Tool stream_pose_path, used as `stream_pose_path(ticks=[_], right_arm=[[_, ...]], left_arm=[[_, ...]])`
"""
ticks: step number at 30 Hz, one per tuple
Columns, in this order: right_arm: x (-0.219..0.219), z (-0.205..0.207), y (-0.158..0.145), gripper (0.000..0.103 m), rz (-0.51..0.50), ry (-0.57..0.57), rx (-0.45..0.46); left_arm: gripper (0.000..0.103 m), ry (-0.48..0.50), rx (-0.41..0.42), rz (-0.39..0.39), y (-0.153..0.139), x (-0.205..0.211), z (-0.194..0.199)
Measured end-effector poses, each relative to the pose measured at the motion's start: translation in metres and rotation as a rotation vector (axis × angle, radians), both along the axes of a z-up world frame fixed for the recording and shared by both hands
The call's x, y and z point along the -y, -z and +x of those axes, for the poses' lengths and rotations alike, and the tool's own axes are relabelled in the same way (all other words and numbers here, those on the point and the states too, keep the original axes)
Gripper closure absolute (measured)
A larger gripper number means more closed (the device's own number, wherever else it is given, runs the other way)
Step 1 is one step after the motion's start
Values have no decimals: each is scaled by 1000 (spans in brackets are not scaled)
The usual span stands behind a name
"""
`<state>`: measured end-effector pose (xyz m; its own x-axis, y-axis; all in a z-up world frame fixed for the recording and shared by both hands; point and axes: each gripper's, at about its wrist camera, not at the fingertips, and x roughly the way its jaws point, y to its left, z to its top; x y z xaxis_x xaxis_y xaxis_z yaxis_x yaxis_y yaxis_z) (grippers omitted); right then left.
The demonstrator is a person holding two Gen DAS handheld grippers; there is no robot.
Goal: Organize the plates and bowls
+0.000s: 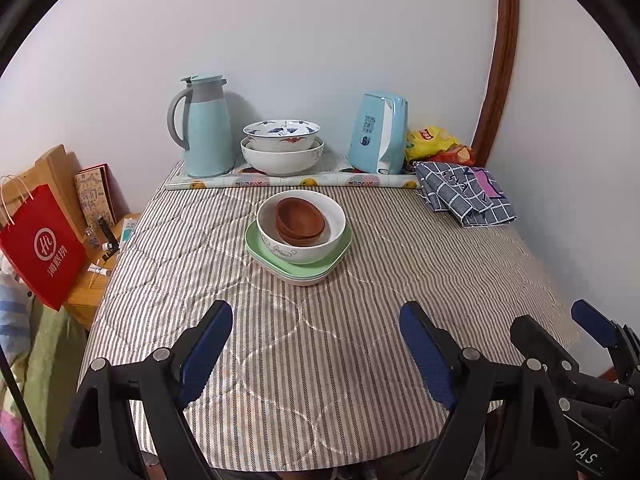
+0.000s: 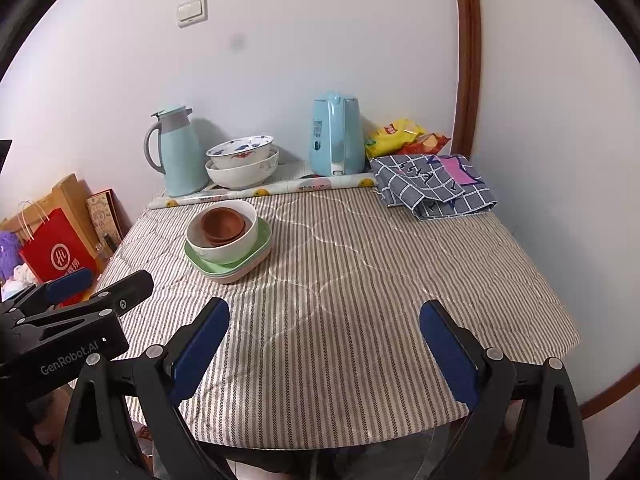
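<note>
- Since every dish is already seen nested into one of two stacks, the task is judged to be at or near its end, or at a pause before any regrouping; which of these cannot be told.
- On the table covered with a grey-and-white striped quilted cloth (image 1: 360,280), the nearer stack is found at the middle: pale green square plastic plates over a pink one (image 1: 298,258), a white ceramic bowl with a leaf pattern (image 1: 301,226) set on them, and two brown wooden bowls (image 1: 300,220) nested inside it.
- At the back, on a fruit-printed mat, a large white ceramic bowl (image 1: 282,158) is seen holding a blue-and-red painted porcelain bowl (image 1: 281,134), between a light blue thermos jug (image 1: 204,128) and a light blue electric kettle (image 1: 378,132).
- If the two stacks are to be merged, a wide grasp on a bowl rim and a level lift would be called for, lest the wooden bowls slide.
- Both the left gripper (image 1: 316,320) and the right gripper (image 2: 324,320) are held with jaws spread wide and nothing between them.
- The nearer stack lies well ahead of both grippers: roughly in line with the left jaws, and off to the left of the right jaws.
</note>
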<state>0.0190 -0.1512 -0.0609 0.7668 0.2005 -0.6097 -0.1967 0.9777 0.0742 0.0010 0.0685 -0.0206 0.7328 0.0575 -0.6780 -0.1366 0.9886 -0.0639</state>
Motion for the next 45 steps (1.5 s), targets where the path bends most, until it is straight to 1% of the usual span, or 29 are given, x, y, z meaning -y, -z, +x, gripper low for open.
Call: stream_pose_path(ticks=[38,45], right_arm=[[-3,-5,-6,8,-5,-6,14],[-1,-1,-1,8,4,-8,12]], left_arm=[[18,-9,3,1,-1,1,-3],[18,-14,4,2,2,1,0]])
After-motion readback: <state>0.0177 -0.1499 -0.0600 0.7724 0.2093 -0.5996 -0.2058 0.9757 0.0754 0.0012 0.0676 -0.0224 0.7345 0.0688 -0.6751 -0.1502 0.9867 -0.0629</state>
